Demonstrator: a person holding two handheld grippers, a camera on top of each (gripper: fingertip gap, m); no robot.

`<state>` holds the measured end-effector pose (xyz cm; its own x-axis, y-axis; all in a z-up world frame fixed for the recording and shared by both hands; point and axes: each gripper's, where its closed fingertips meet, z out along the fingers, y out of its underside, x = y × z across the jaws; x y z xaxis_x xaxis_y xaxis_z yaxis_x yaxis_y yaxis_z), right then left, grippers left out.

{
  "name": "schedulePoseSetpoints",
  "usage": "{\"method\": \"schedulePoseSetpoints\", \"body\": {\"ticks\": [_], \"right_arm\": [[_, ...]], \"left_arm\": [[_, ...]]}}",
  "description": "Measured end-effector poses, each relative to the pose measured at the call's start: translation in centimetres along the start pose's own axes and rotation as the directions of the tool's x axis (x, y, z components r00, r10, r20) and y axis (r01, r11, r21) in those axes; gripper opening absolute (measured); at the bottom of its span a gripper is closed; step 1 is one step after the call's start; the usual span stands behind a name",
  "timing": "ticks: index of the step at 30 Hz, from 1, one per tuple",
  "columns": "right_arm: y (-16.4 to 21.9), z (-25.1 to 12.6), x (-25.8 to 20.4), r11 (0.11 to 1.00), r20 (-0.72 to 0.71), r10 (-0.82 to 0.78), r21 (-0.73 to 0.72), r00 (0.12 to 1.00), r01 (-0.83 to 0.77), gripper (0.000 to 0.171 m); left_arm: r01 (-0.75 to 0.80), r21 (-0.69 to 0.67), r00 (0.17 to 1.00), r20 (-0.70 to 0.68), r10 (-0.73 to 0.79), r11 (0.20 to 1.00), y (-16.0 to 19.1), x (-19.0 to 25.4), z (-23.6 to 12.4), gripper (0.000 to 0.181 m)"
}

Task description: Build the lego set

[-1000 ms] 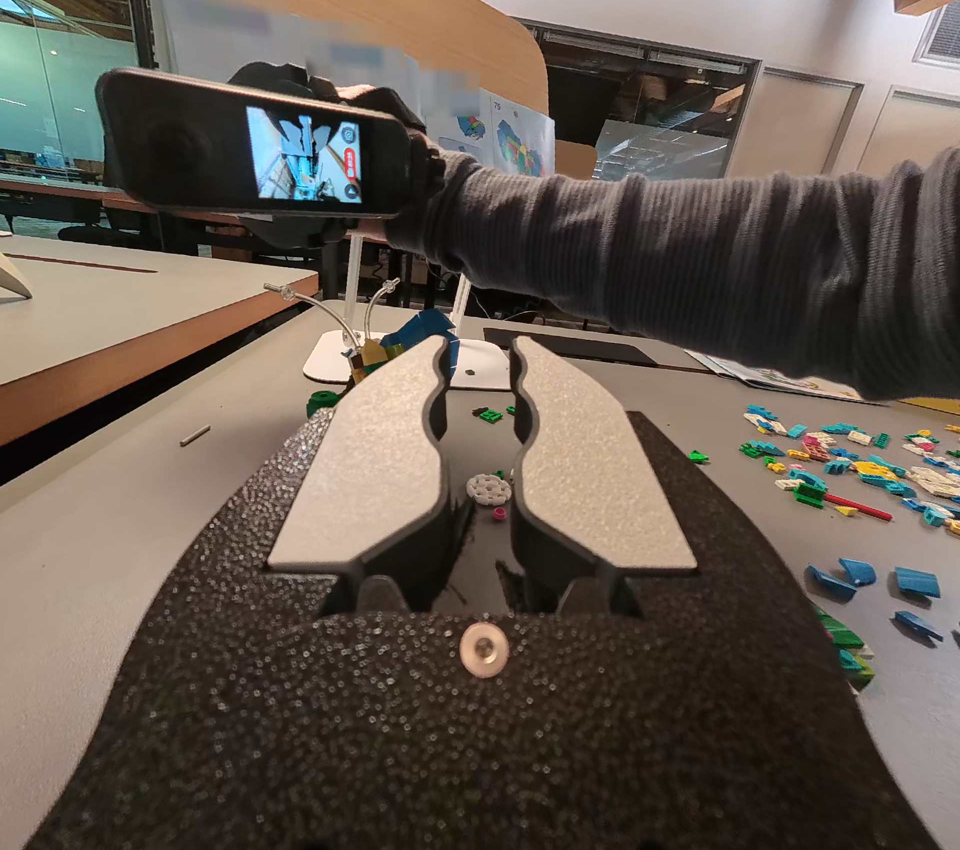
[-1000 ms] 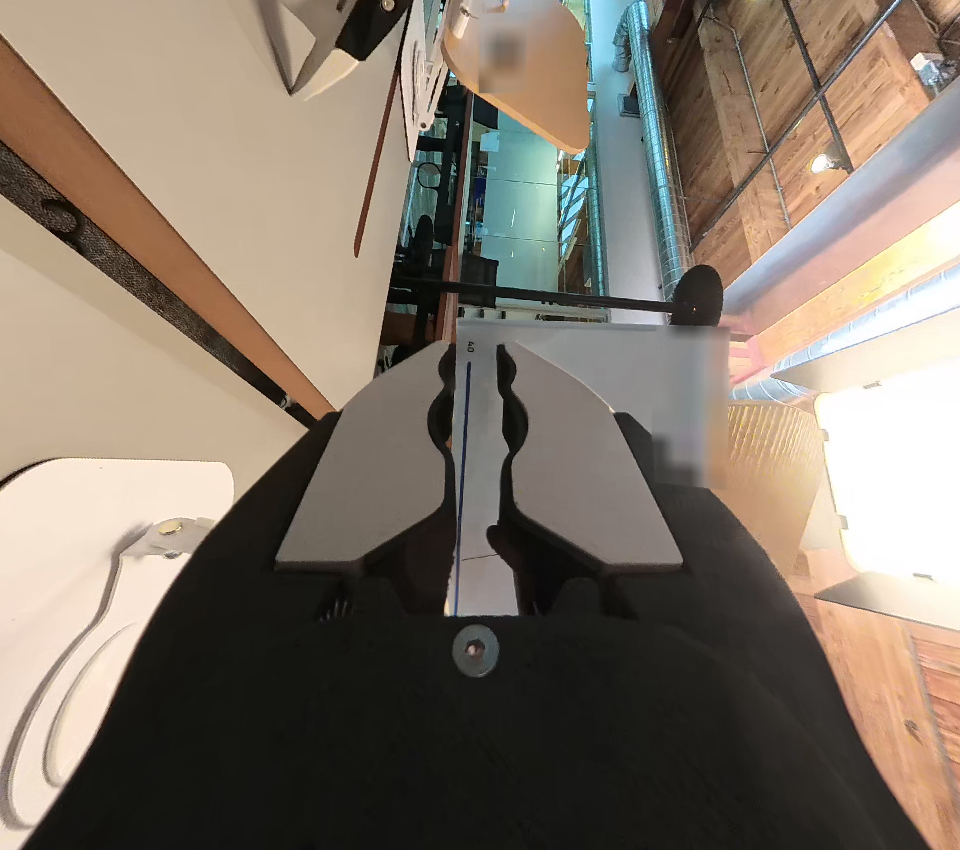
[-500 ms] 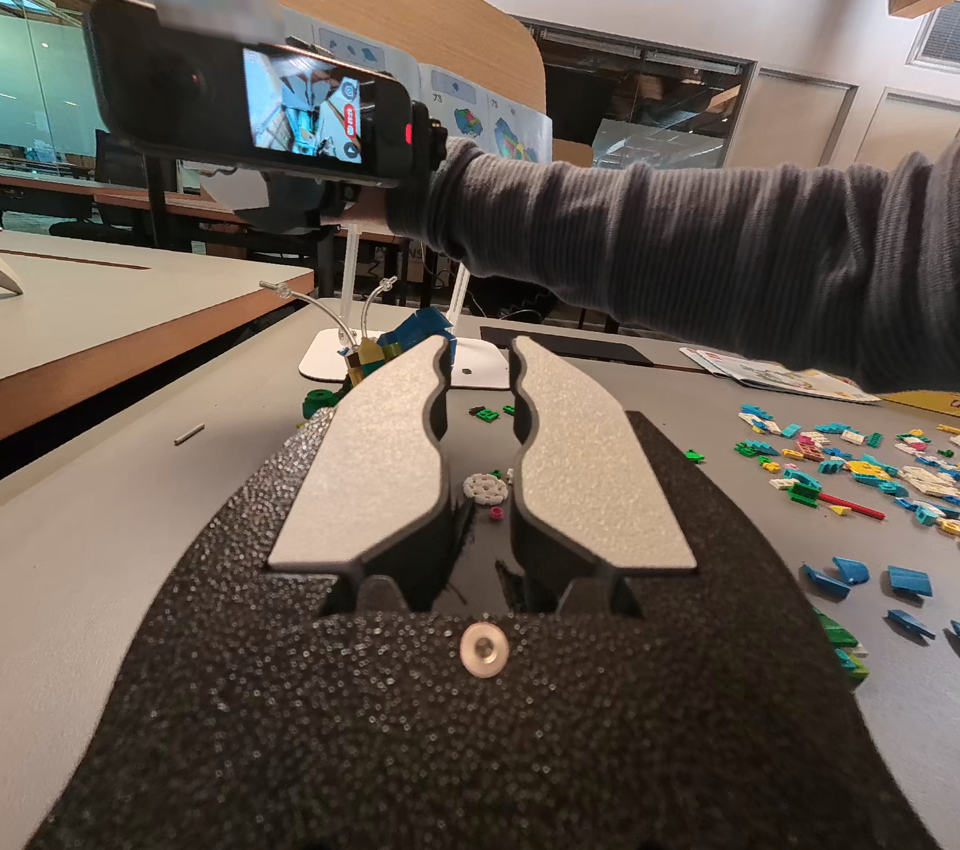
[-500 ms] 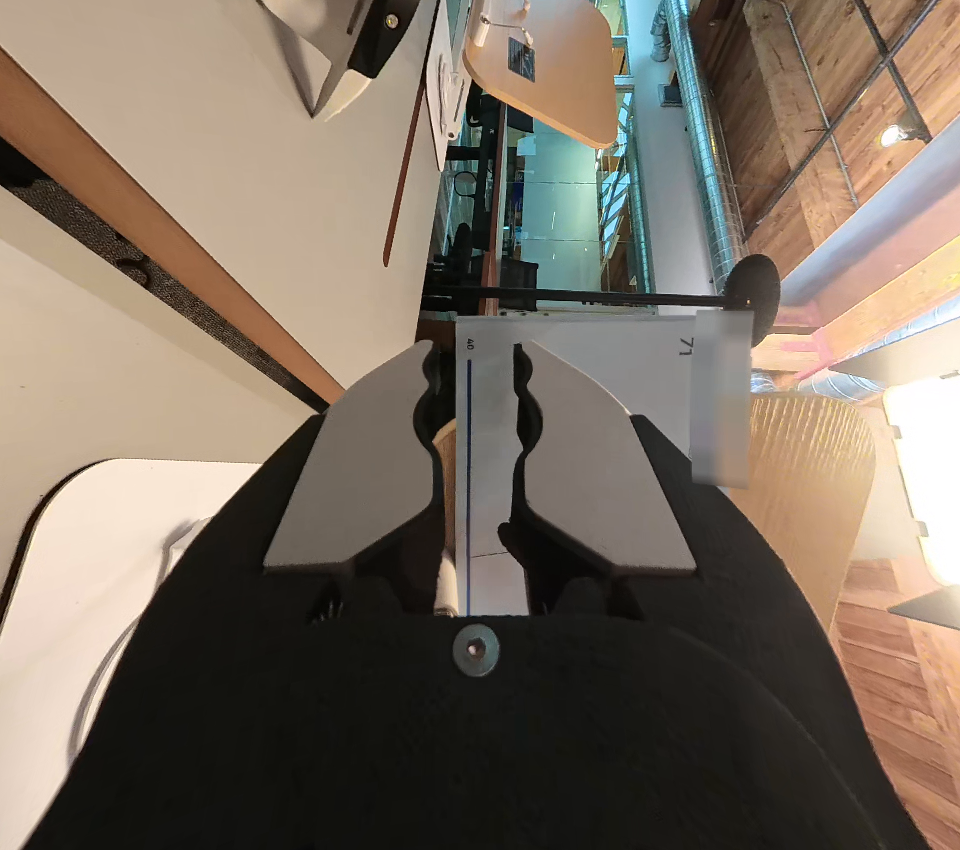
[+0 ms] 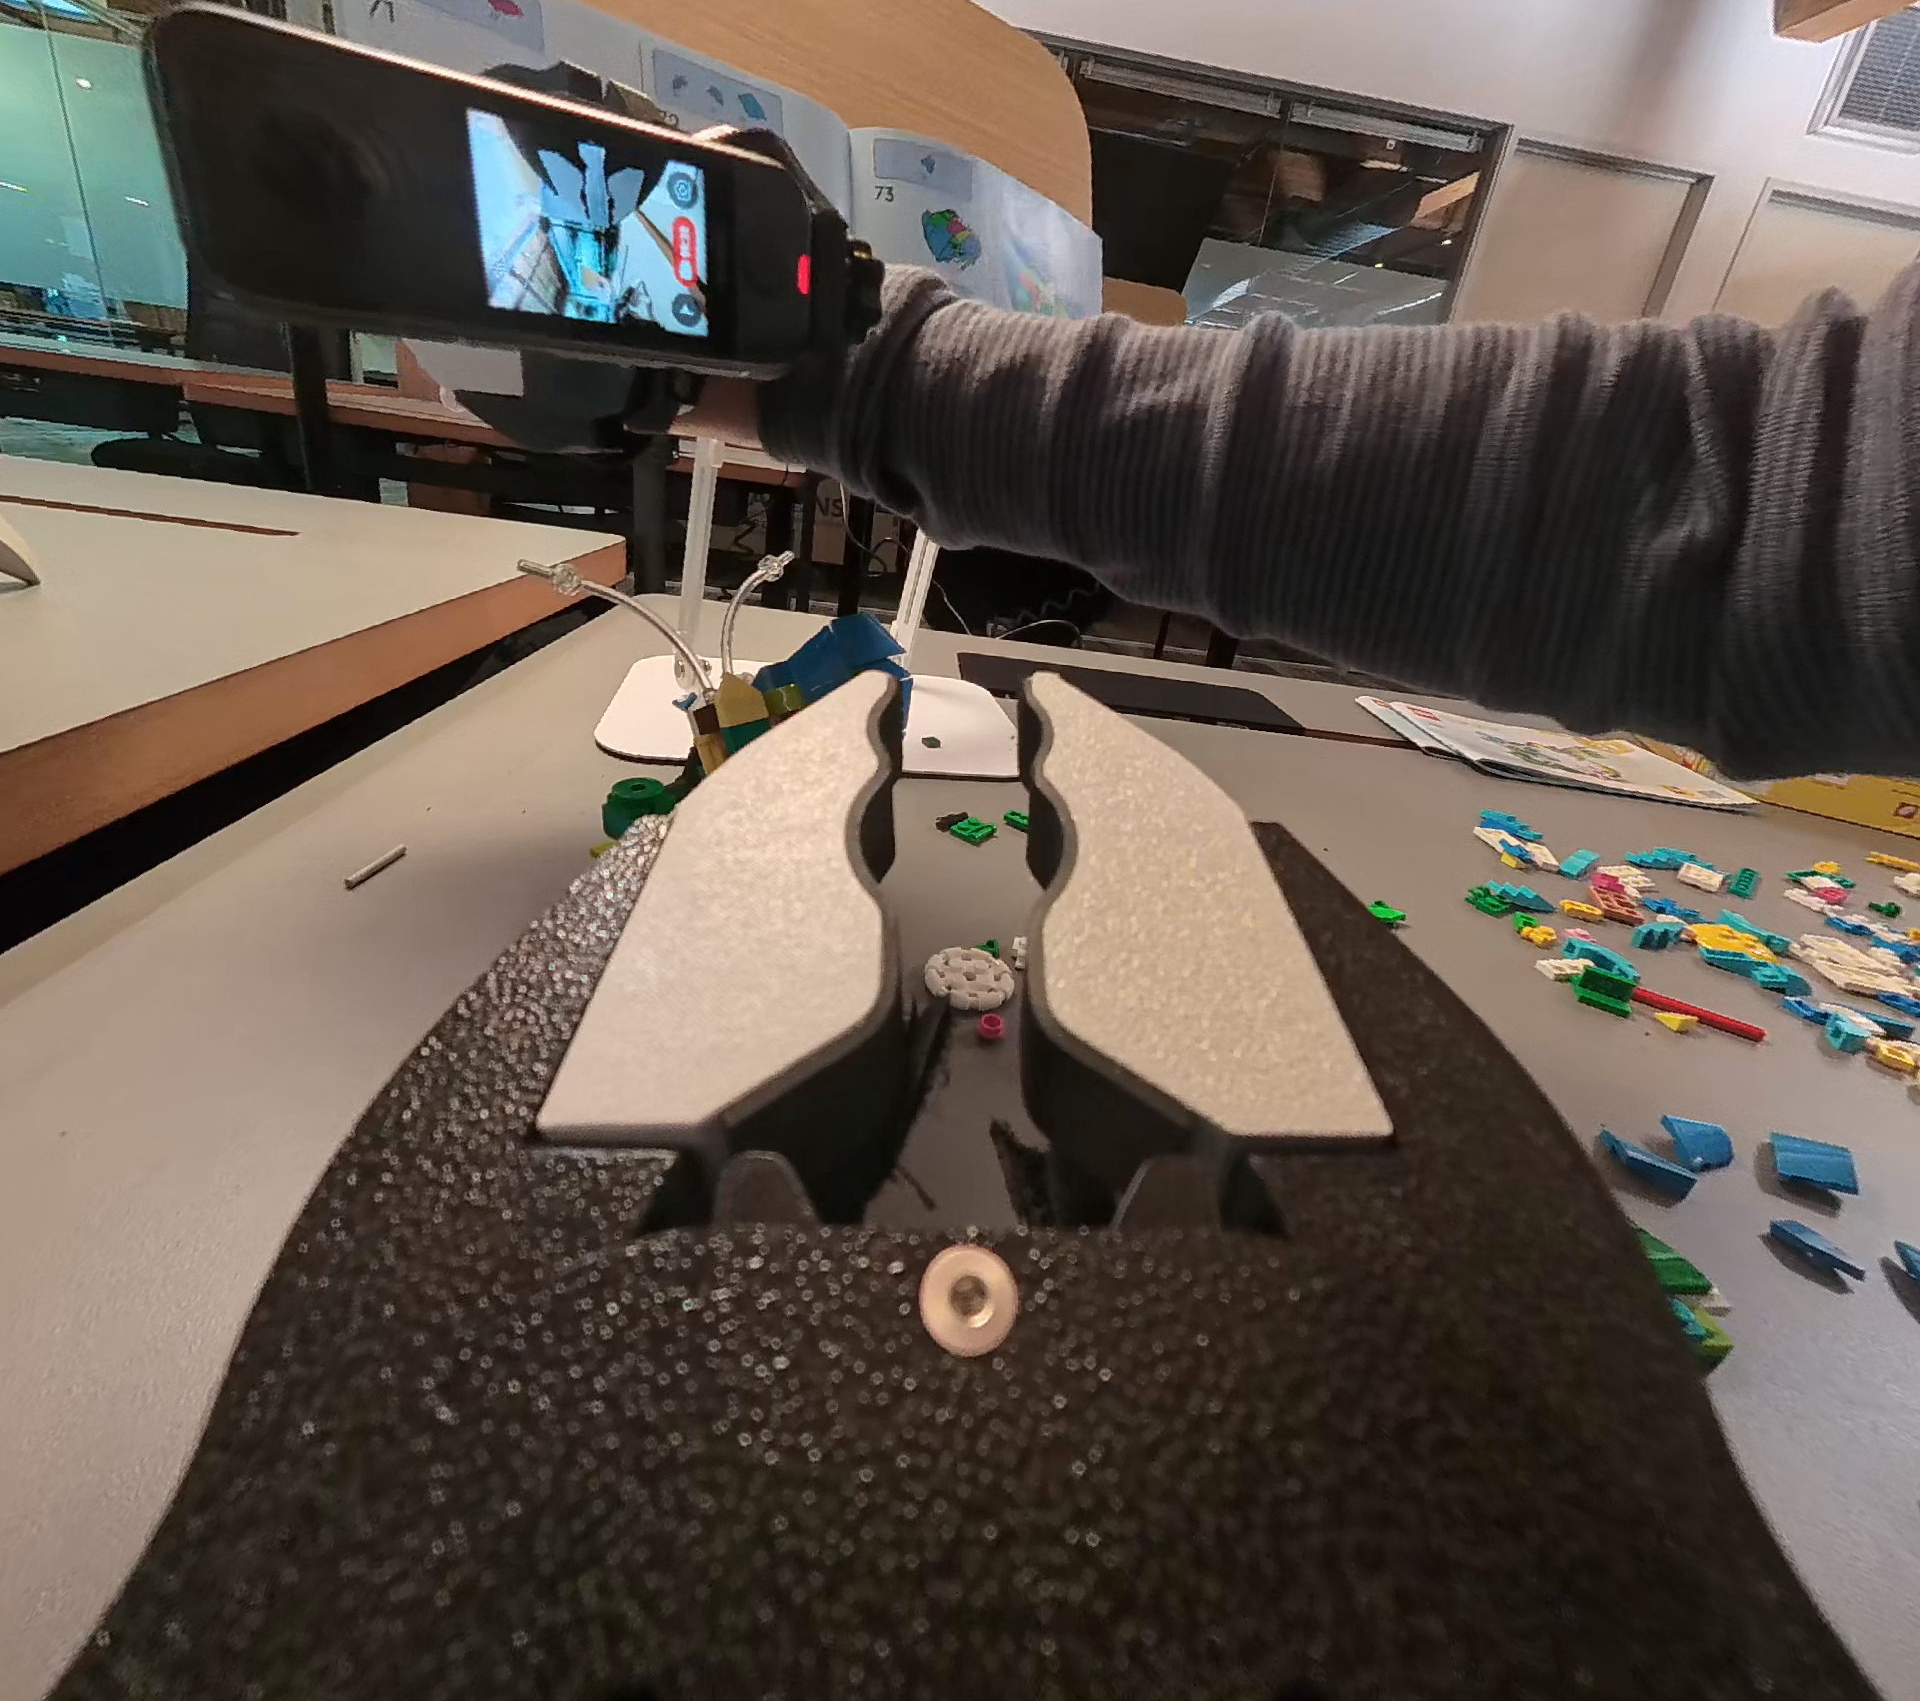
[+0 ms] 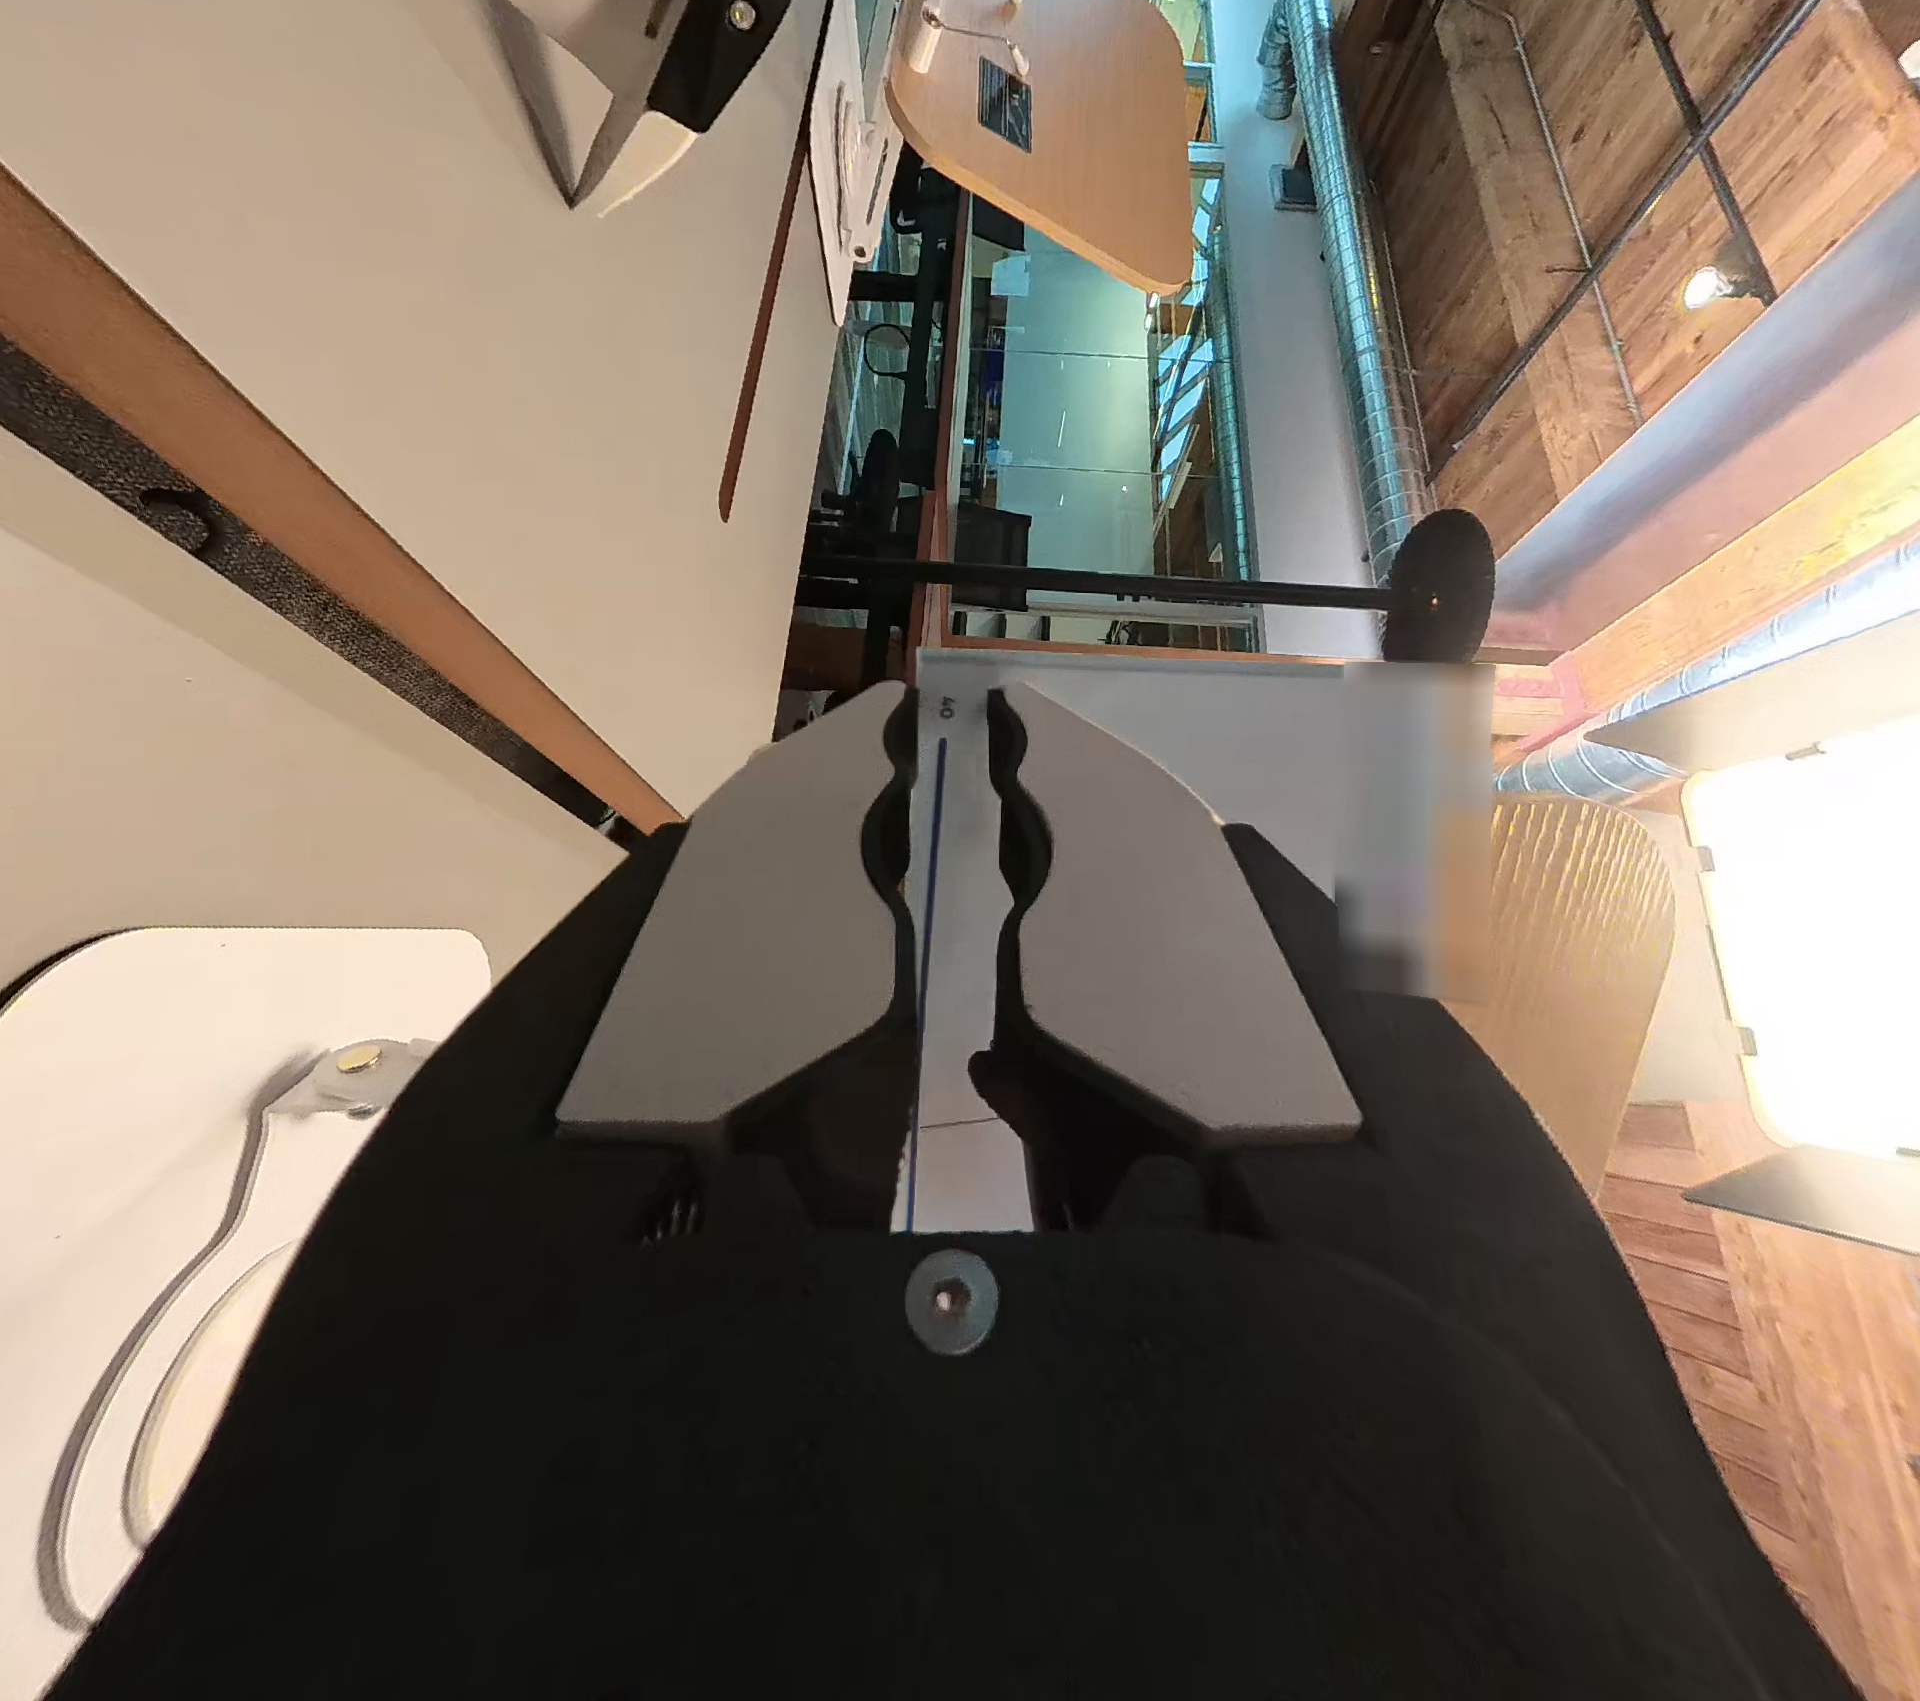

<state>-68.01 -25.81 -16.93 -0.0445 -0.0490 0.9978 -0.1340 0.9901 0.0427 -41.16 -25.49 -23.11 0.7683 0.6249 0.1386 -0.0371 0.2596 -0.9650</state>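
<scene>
- The left gripper (image 5: 956, 695) hangs low over the grey tabletop (image 5: 260, 1080), jaws apart and holding nothing. A round light-grey studded plate (image 5: 968, 976) and a tiny pink stud (image 5: 991, 1028) lie on the tabletop between its fingers.
- The right gripper (image 6: 951, 701) is raised sideways at the white instruction booklet page (image 6: 1143, 747), which stands on a stand at the far edge. Its jaws are a narrow gap apart with the page edge in that gap, and they do not look clamped on it.
- The half-built blue, yellow and green lego model (image 5: 790, 685) sits by the white stand base (image 5: 644, 716) near the far edge. The scattered multicoloured loose bricks (image 5: 1683, 934) lie toward the right edge.
- Risk: closing on more than one sheet, or pulling hard, could crease or tear the page, or tip the stand onto the model just below it.
- Risk: the grey ribbed sleeve (image 5: 1351, 529) reaches across above the model, and a drop of that arm could knock it.
- Risk: if the left gripper sinks, it could scatter the plate and stud.
- Writing: the pages carry printed step numbers and small part diagrams. A second flat booklet (image 5: 1538, 747) lies at the far right edge. No brand mark is legible.
</scene>
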Motion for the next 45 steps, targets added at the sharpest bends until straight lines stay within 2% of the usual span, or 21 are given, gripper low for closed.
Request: {"method": "schedulePoseSetpoints", "body": {"ticks": [13, 30, 40, 45], "right_arm": [[0.0, -0.5, -0.4, 0.991, 0.07, 0.13, 0.012, 0.989, -0.131, 0.0], [0.0, -0.7, -0.5, 0.99, 0.099, 0.137, 0.014, 0.986, -0.139, 0.0], [-0.2, -1.9, -0.8, 0.91, 0.186, 0.384, 0.089, 0.904, -0.404, 0.0], [-0.4, -2.6, -0.4, 0.799, 0.274, 0.533, 0.149, 0.8, -0.583, 0.0]], "left_arm": [[0.002, 0.0, 1.0, -0.002, -0.002, 1.0, 0.0, 0.0, 0.0, 0.02], [0.007, -0.001, 1.0, -0.002, -0.007, 1.0, 0.0, -0.1, 0.1, 0.02], [0.015, -0.002, 1.0, -0.004, -0.015, 1.0, 0.0, -0.1, 0.1, 0.02], [0.014, -0.002, 1.0, -0.005, -0.014, 1.0, 0.0, 0.0, 0.1, 0.02]]}}
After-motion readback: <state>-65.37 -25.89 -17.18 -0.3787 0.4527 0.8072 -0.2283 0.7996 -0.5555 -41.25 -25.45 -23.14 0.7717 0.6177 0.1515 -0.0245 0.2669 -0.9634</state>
